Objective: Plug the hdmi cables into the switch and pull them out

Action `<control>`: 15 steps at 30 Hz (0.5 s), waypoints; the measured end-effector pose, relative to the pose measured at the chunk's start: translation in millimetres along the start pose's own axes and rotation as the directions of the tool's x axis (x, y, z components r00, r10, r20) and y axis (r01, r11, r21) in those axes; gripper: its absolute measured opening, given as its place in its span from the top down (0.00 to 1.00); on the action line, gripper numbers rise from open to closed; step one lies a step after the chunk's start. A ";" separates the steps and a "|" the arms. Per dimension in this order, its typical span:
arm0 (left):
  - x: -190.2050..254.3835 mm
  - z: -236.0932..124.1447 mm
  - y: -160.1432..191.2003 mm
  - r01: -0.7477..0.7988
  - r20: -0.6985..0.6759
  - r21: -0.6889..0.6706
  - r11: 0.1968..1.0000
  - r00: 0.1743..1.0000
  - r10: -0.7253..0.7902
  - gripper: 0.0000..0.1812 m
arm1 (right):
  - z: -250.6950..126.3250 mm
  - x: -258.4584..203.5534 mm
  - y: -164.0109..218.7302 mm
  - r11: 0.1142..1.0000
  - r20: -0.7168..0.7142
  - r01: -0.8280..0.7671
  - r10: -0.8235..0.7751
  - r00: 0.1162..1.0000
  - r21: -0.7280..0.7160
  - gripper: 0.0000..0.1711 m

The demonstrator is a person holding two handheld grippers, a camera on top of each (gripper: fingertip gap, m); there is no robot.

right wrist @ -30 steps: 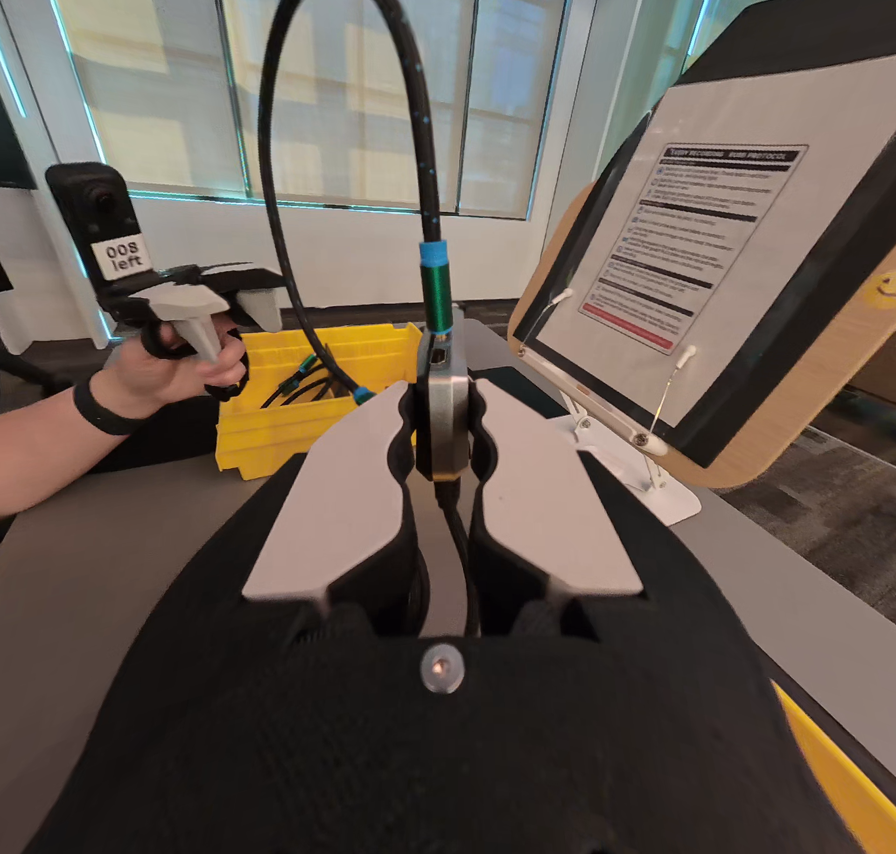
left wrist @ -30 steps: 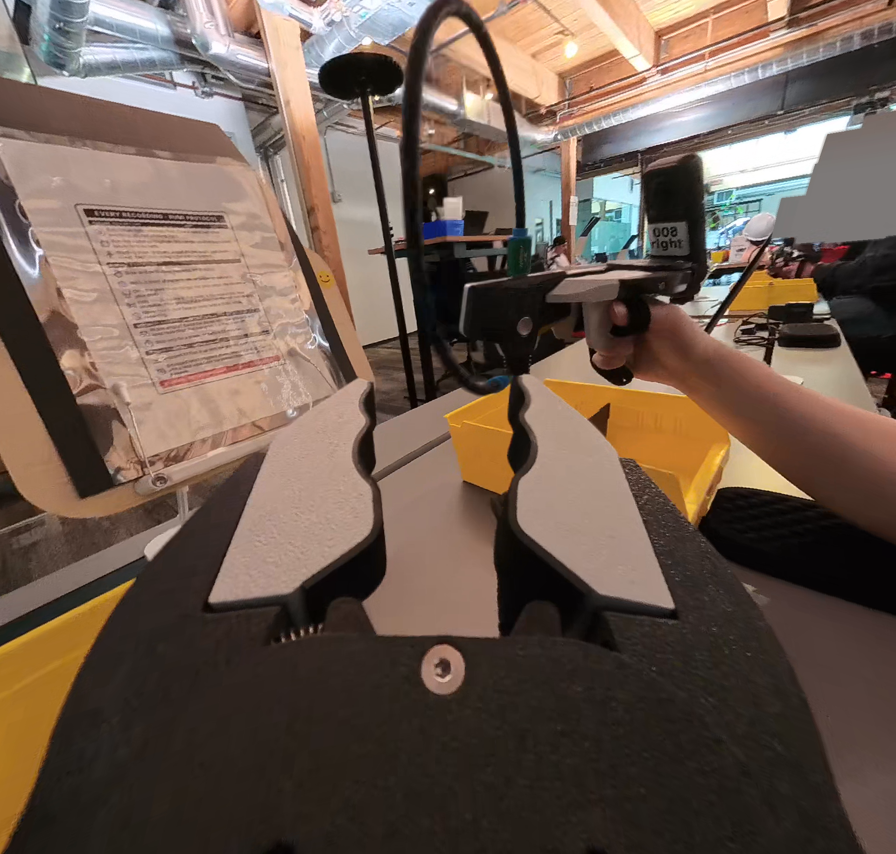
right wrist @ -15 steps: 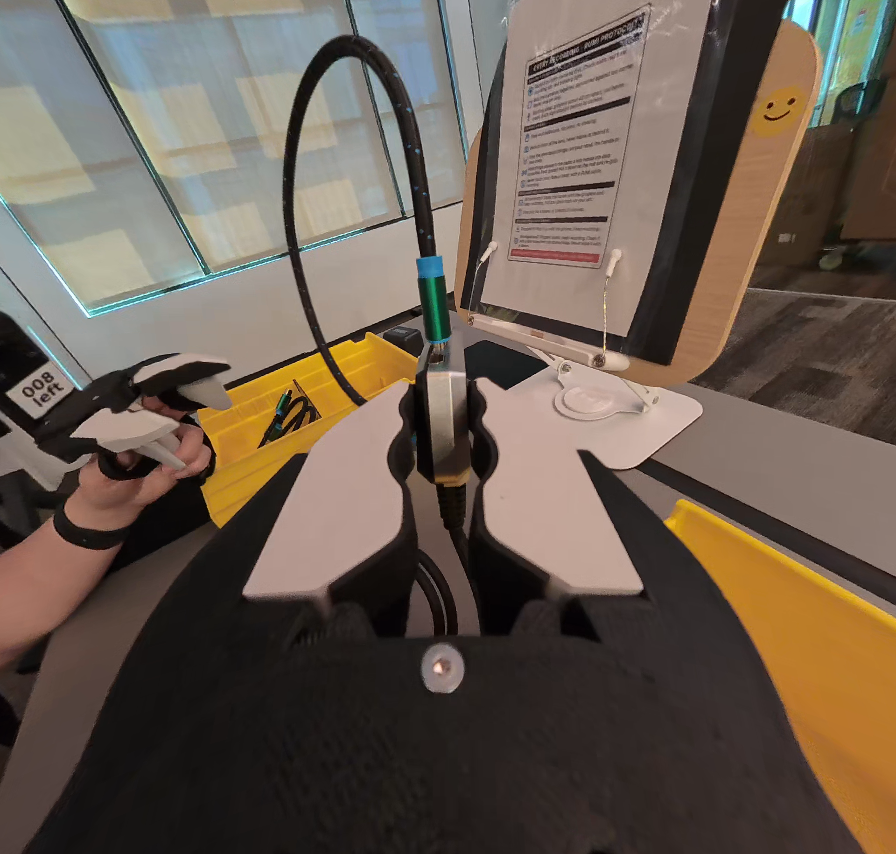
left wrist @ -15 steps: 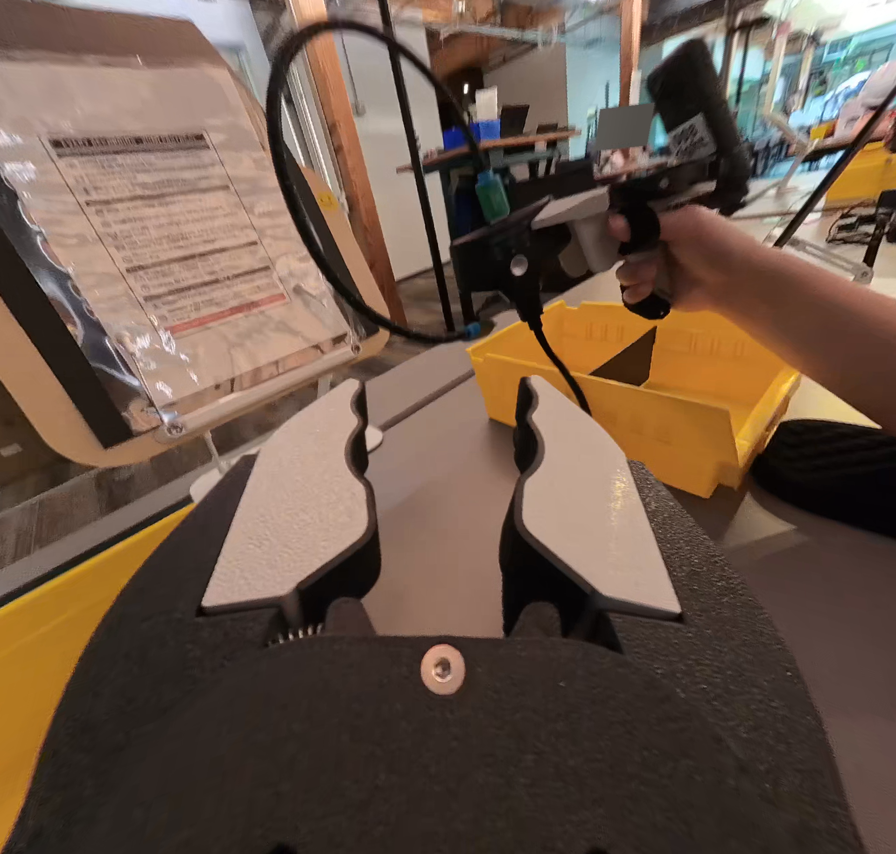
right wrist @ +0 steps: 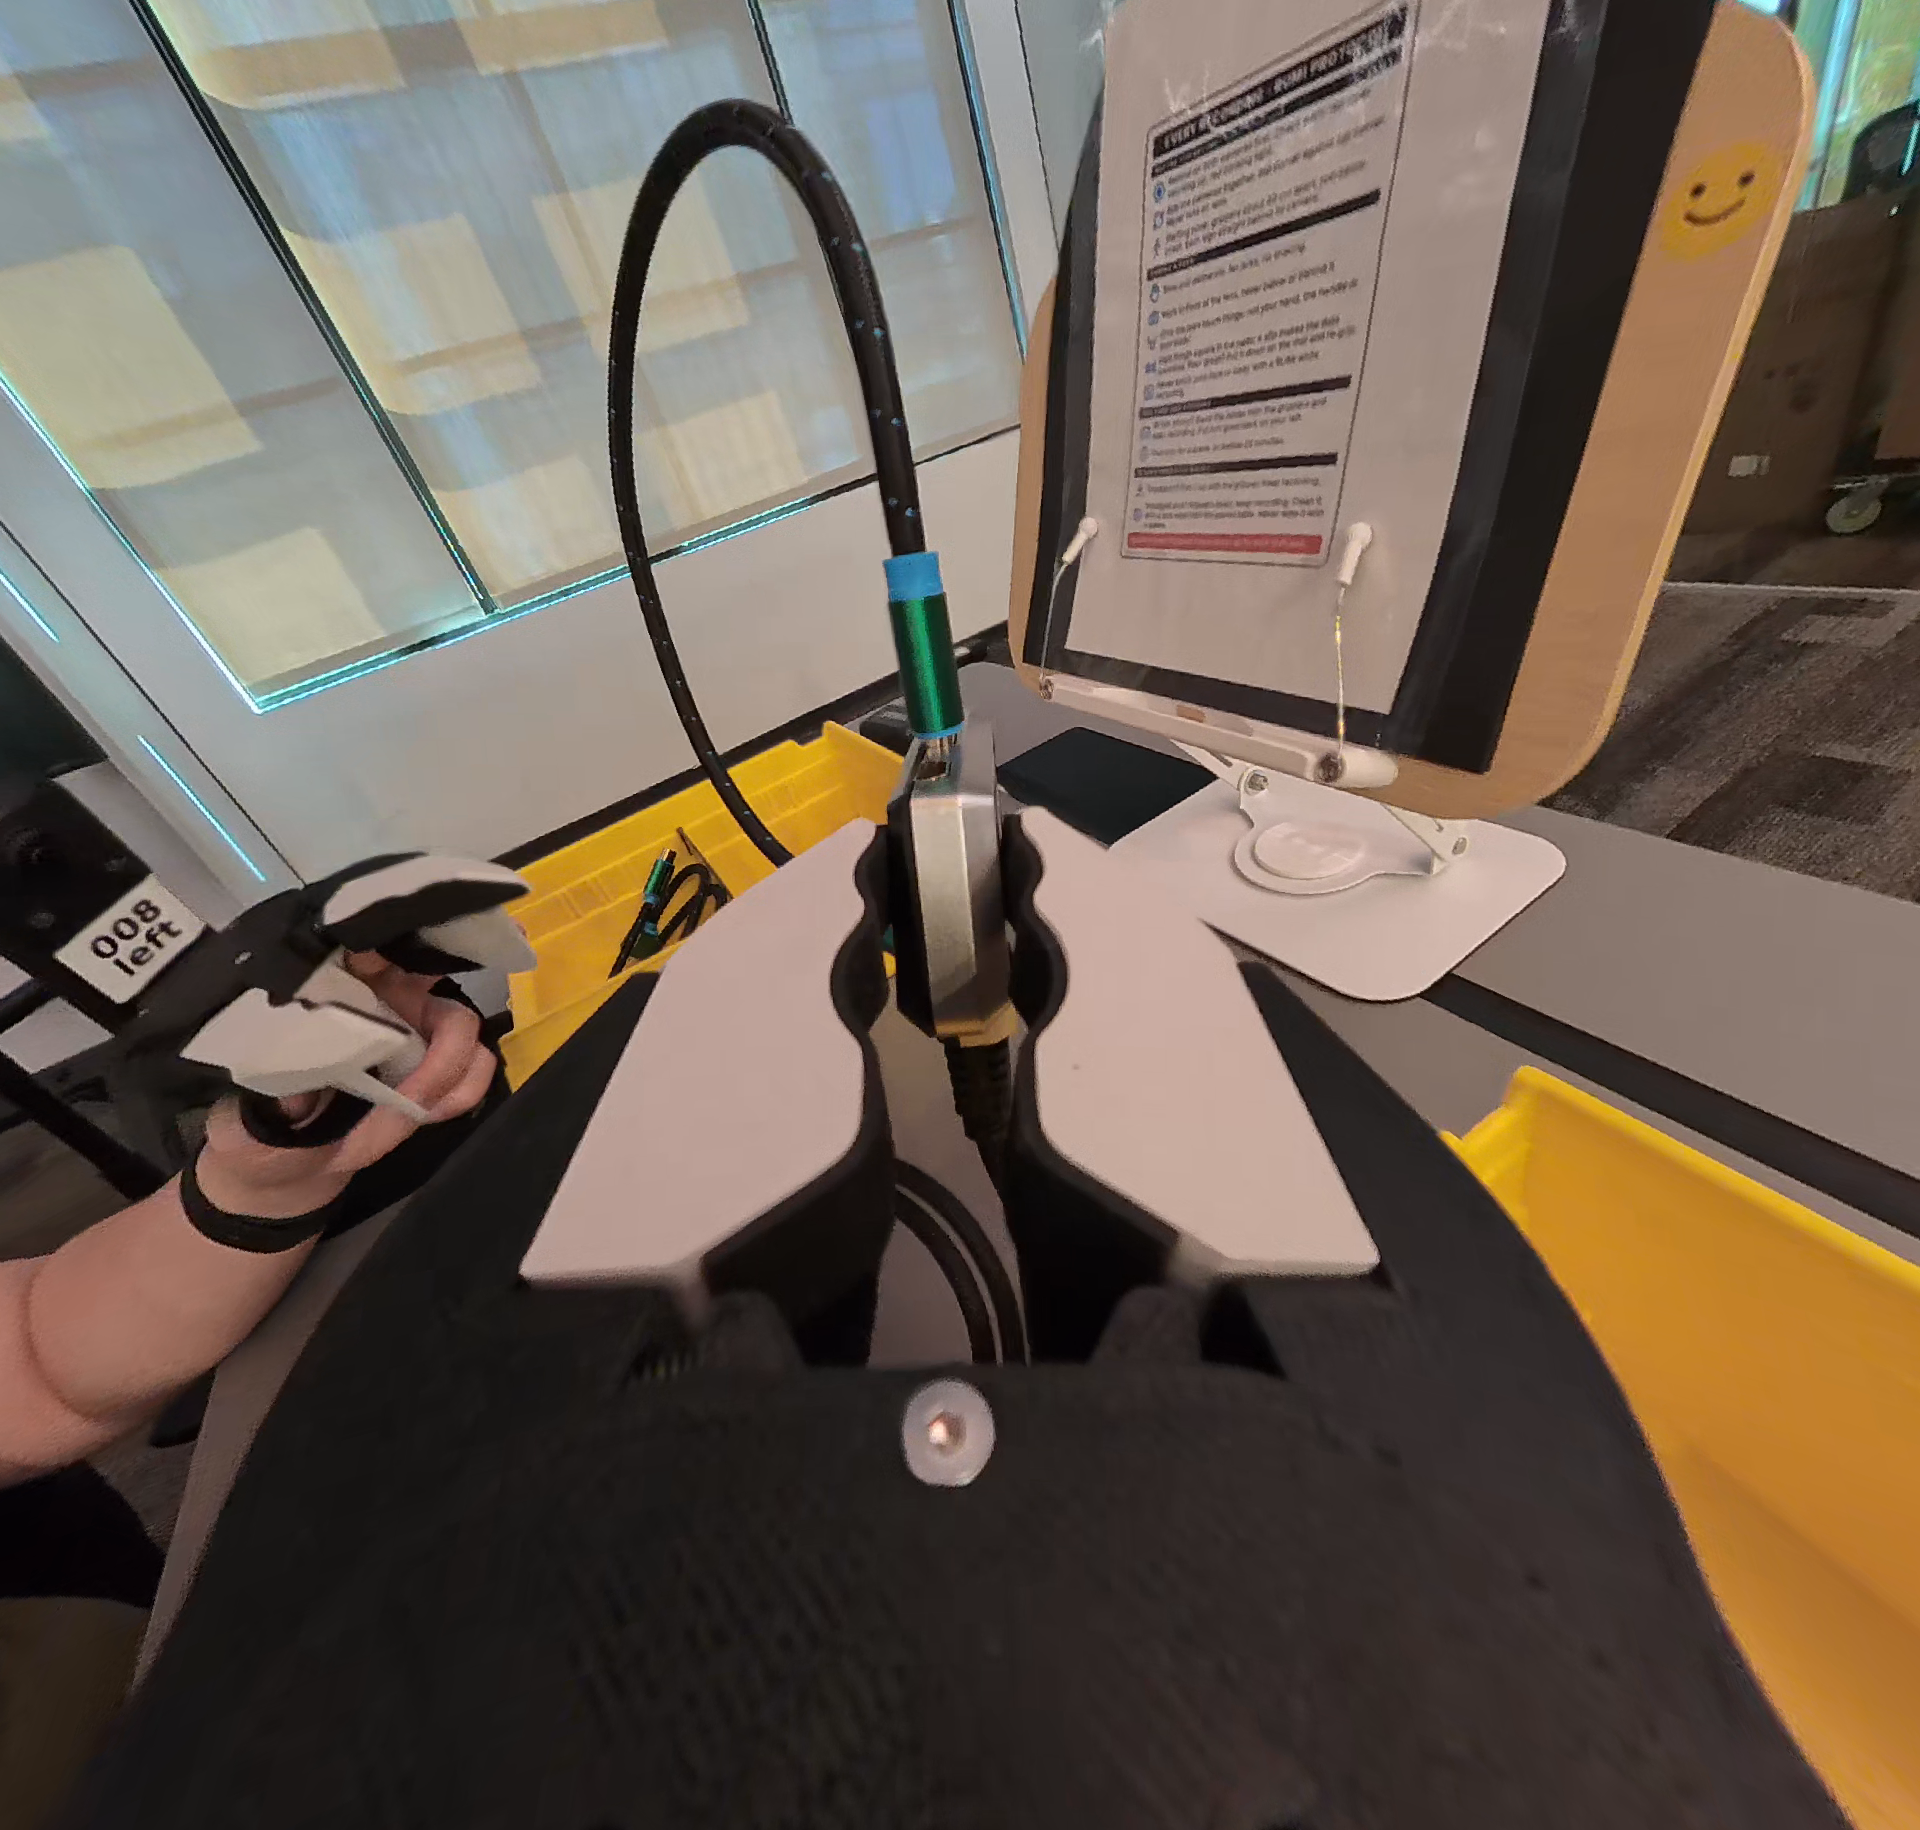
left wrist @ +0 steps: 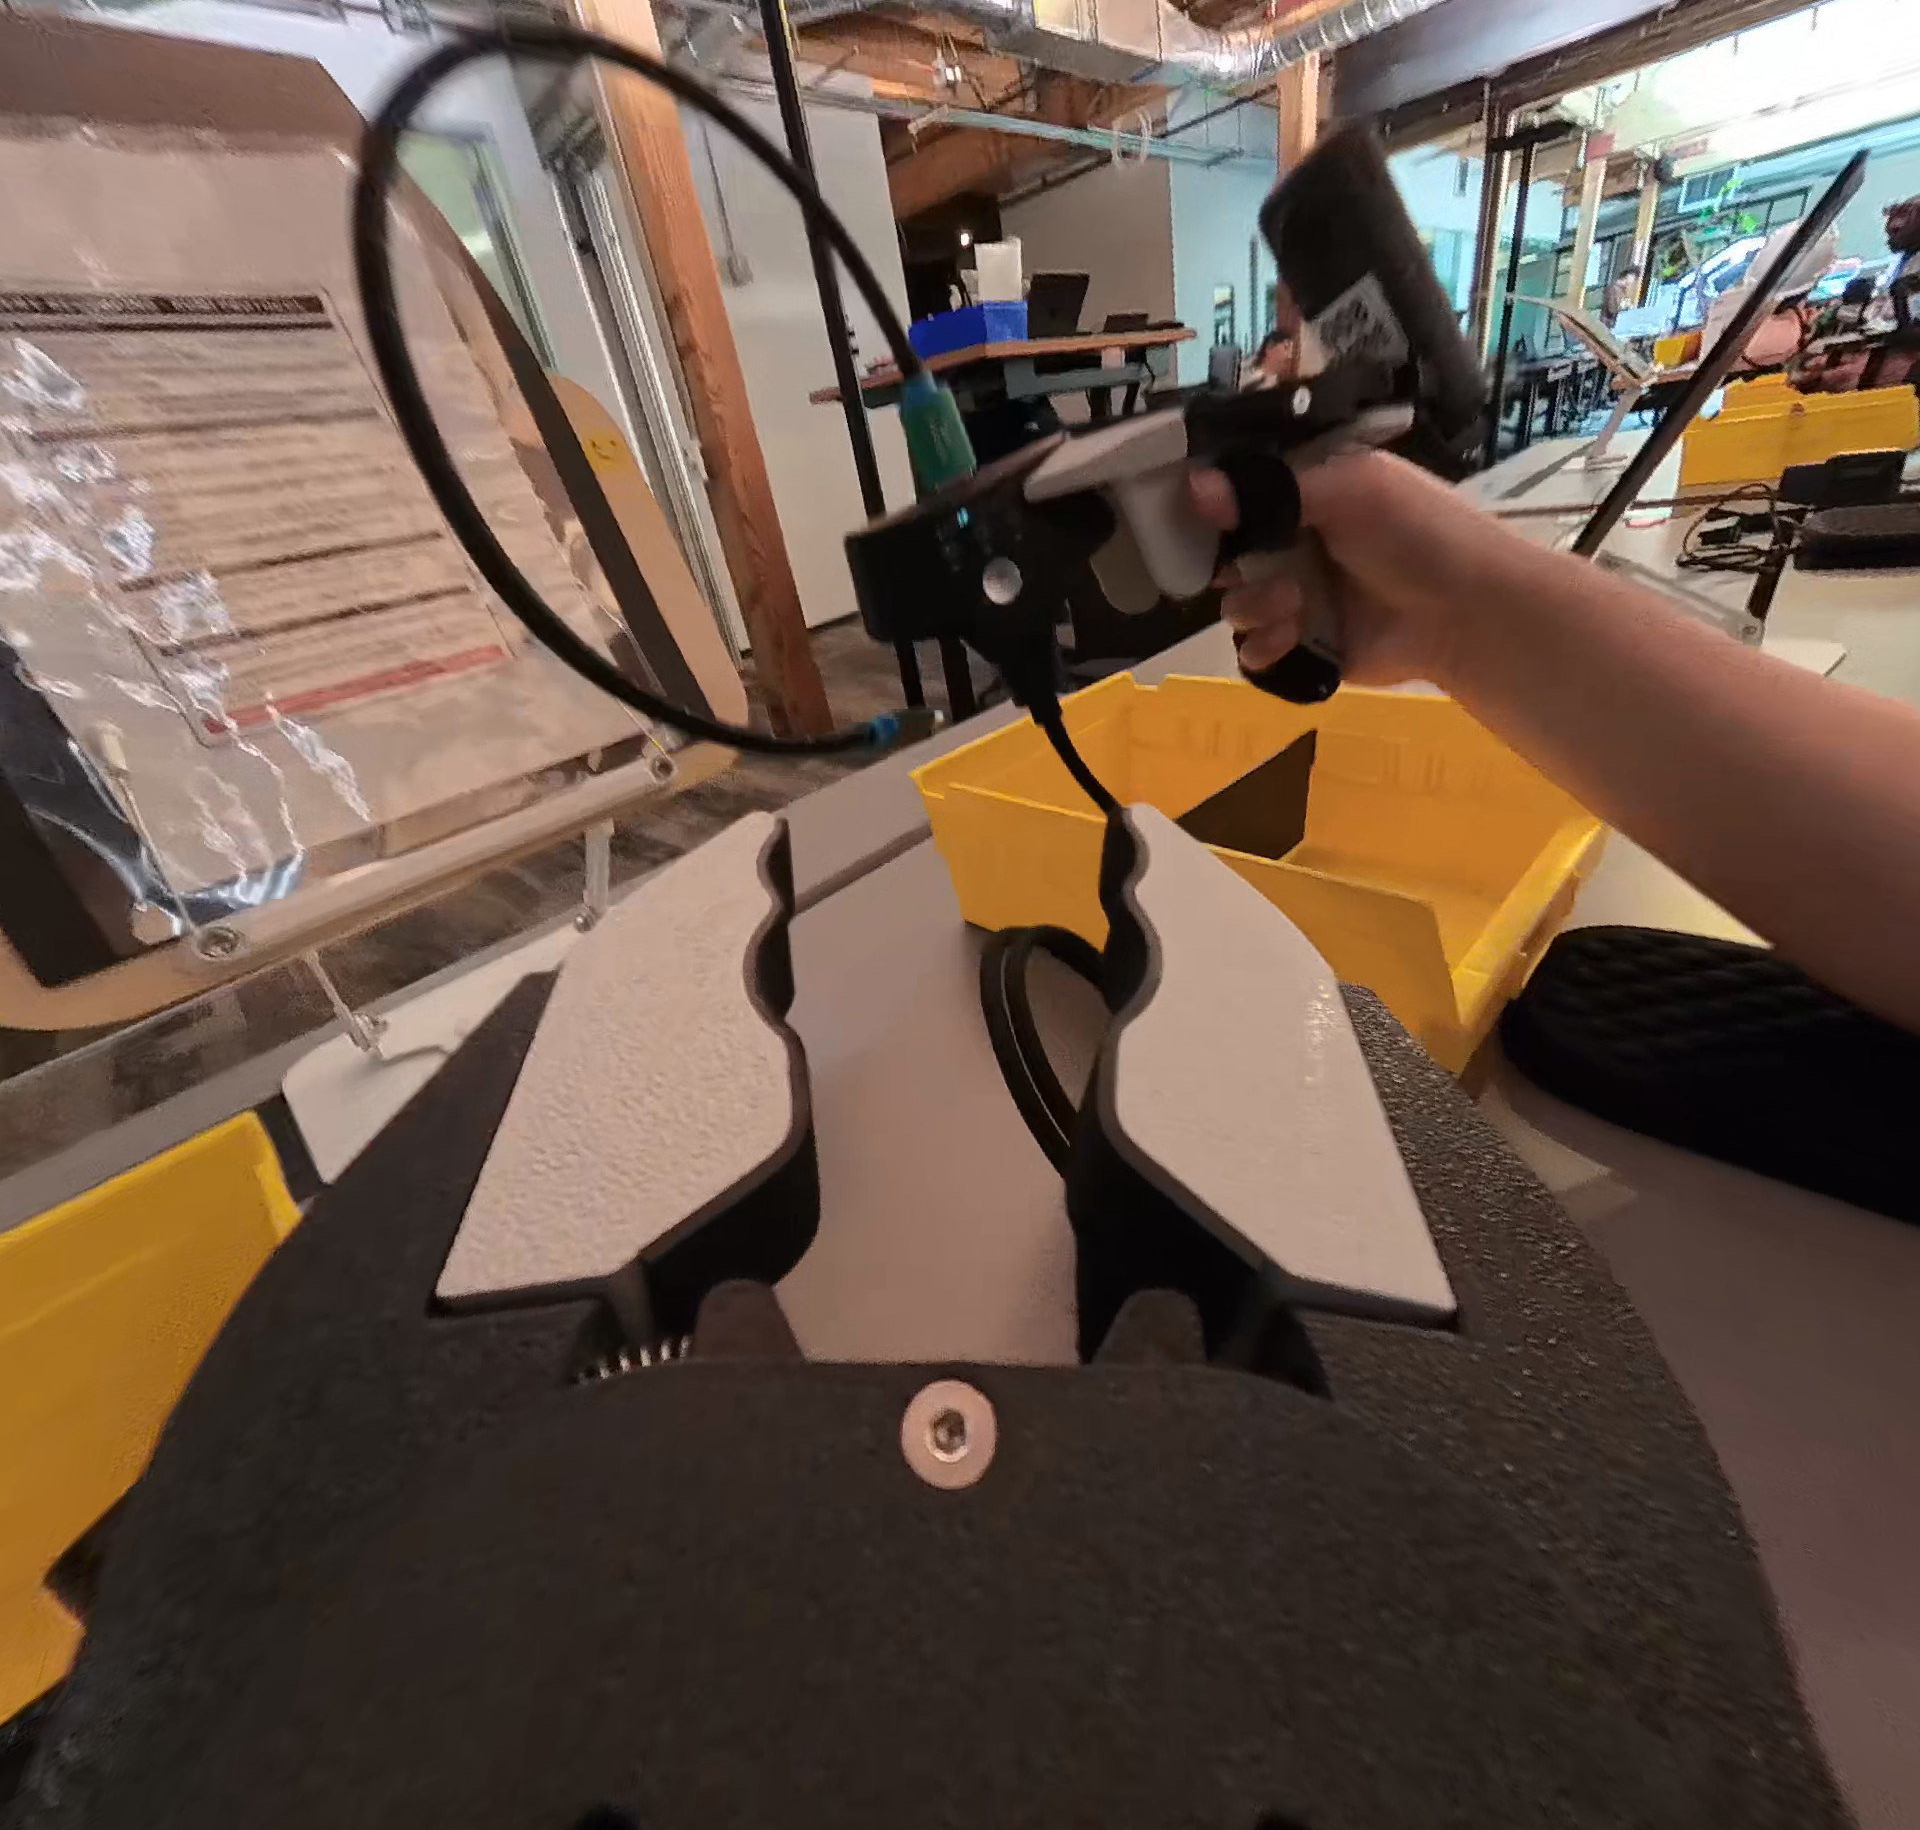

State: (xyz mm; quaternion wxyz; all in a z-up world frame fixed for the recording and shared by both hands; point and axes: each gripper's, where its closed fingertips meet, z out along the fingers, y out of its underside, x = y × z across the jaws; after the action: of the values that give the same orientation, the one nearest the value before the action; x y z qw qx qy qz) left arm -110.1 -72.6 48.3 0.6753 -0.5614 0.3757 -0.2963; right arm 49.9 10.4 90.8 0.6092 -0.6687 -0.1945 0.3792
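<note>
We see a grey table (left wrist: 914, 1084) with a yellow bin (left wrist: 1351, 876) behind our two claws and a tilted board (right wrist: 1662, 450) holding a printed sheet. Our right claw (right wrist: 951, 907) is clamped on the switch (right wrist: 951, 876), held on edge above the table. A black cable (right wrist: 644, 409) with a green plug (right wrist: 922, 648) is seated in the switch's top and loops up and round; a second cable (right wrist: 977, 1084) leaves its lower end. Our left claw (left wrist: 951, 866) stands wide apart and grips nothing, though that second cable's loop lies against its right finger (left wrist: 1226, 1032).
</note>
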 end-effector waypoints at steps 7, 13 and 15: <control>-19.7 7.9 28.3 -0.018 0.129 -0.106 0.994 0.991 0.032 0.71 | 24.0 -26.2 -27.0 0.990 -0.055 0.116 -0.121 0.991 -0.080 0.88; -25.7 13.8 51.7 0.000 0.140 -0.156 0.988 0.990 0.022 0.72 | 44.2 -42.5 -92.6 0.956 -0.139 0.262 -0.279 0.950 -0.129 0.88; -23.3 15.1 54.2 0.021 0.125 -0.163 0.986 0.992 -0.001 0.72 | 47.3 -44.5 -117.3 0.944 -0.156 0.302 -0.321 0.934 -0.133 0.88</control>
State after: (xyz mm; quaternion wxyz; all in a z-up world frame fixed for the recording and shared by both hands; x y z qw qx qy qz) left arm -111.2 -34.8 0.6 0.6473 -0.6343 0.3529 -0.2327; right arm 10.1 31.2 217.1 0.6396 -0.6919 -0.2638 0.2064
